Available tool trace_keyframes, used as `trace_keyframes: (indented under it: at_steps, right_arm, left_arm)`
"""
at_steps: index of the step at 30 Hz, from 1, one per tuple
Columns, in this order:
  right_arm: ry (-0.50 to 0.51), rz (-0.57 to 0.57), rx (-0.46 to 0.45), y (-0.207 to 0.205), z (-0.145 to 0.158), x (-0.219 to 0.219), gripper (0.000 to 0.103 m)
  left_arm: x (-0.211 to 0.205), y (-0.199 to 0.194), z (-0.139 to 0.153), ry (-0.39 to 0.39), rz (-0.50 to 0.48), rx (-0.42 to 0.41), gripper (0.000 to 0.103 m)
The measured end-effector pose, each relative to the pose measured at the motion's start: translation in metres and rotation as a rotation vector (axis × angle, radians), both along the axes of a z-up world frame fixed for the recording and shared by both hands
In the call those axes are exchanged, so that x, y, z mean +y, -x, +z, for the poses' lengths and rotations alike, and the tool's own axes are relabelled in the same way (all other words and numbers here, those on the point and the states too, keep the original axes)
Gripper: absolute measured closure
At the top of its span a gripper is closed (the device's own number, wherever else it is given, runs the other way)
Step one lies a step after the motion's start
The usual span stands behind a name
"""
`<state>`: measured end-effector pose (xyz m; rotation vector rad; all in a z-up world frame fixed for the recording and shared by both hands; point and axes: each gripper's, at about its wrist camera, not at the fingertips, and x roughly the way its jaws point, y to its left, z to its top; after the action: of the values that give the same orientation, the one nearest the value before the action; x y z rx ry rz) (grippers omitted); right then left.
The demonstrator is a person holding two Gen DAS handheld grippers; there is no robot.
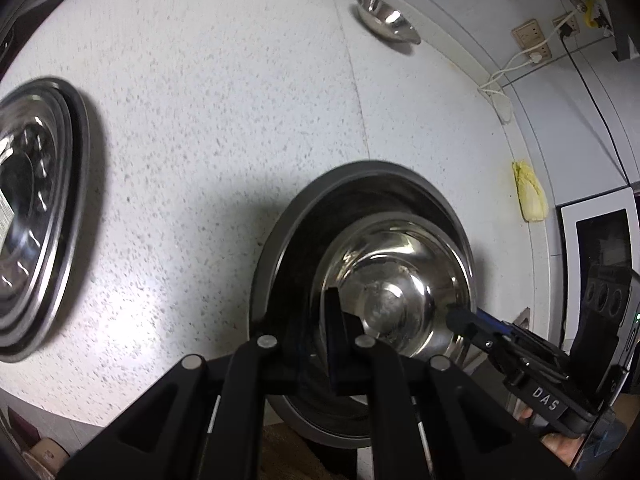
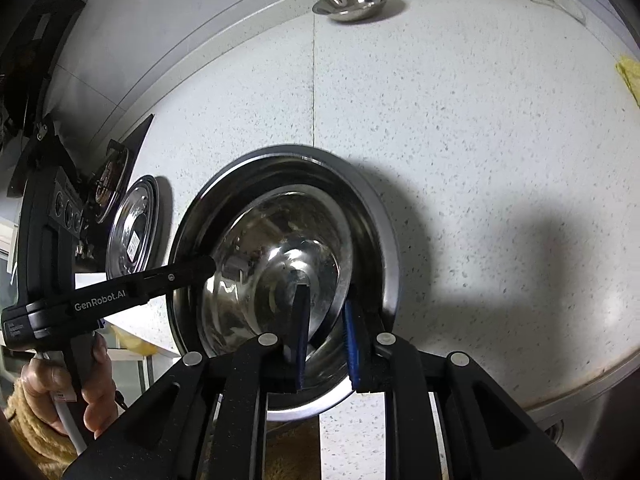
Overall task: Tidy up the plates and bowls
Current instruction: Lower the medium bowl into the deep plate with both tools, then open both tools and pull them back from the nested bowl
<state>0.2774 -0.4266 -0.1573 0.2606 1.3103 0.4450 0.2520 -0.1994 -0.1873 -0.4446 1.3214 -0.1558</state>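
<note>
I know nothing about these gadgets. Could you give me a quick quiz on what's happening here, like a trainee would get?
1. True or false: the steel bowl sits inside a larger dish.
2. How many grippers reach its rim?
3. Where is the second bowl? A by the back wall; B on the floor; C in a sink.
Key: 1 true. 2 two, the left gripper and the right gripper. 3 A.

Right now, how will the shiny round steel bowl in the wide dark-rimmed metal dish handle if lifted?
The shiny steel bowl: probably rigid, light. Polished thin rim likely slippery to pinch. Rounded base may rock or slide inside the dark-rimmed dish.
</note>
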Motion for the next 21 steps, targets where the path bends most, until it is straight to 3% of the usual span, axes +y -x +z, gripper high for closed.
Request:
trace_keyframes:
  at_steps: [3,10,12,21]
  right_arm:
    - [0.010,0.000,-0.015,0.000,0.002,-0.001,0.079]
    - [-0.002,0.002,-0.023,-0.001,0.005,-0.003,0.075]
    - [0.002,0.006,-0.027,-0.002,0.007,-0.002,0.072]
    - [-0.016,0.035,-0.060,-0.003,0.019,0.004,0.068]
  left_arm:
    - [-0.001,0.001,0.008,-0.040,-0.018,-0.049,0.094]
    - [-0.001,0.010,0.025,-0.117,-0.037,-0.150,0.093]
    - [-0.002,0.013,0.029,-0.130,-0.040,-0.183,0.079]
    - [0.000,0.021,0.046,-0.187,-0.053,-0.299,0.068]
